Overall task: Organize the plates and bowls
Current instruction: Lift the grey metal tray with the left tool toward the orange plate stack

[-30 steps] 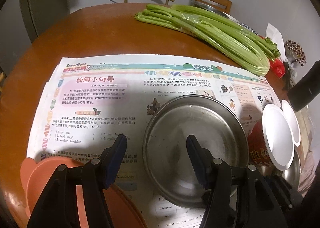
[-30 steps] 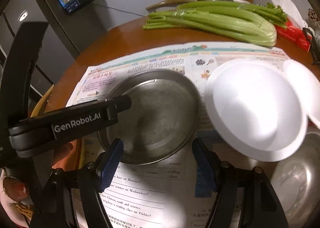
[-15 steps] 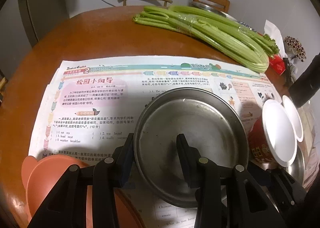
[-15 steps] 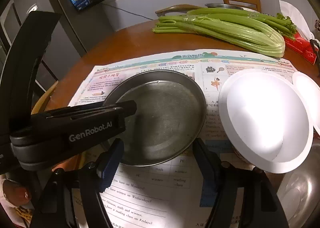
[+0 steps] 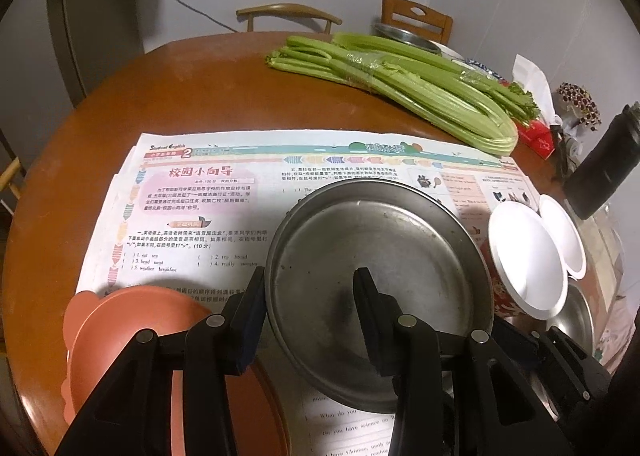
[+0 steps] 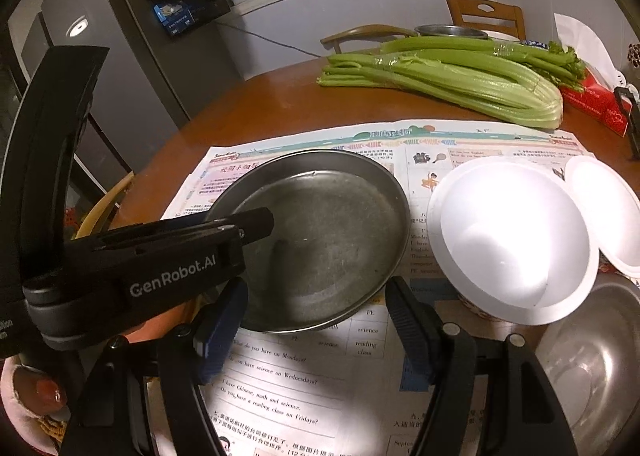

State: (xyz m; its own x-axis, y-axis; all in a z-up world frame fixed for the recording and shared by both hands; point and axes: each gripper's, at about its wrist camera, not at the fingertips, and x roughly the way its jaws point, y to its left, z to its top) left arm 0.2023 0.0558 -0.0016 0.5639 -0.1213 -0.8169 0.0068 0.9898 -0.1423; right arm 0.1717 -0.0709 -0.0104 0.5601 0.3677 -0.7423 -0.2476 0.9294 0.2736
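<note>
One piece is in play: the left tongs (image 5: 308, 312) are clamped on the near rim of the steel plate (image 5: 376, 252), centre frame, tilted up off the newspaper (image 5: 200, 208) on the counter (image 5: 100, 112). Right tongs (image 6: 316, 320) hang open, holding nothing. Nothing looks sorted yet: orange plate (image 5: 132, 320) lower left, white bowls (image 6: 512, 232) and steel bowl (image 6: 592, 352) at right wait. Early days, I'd say.
</note>
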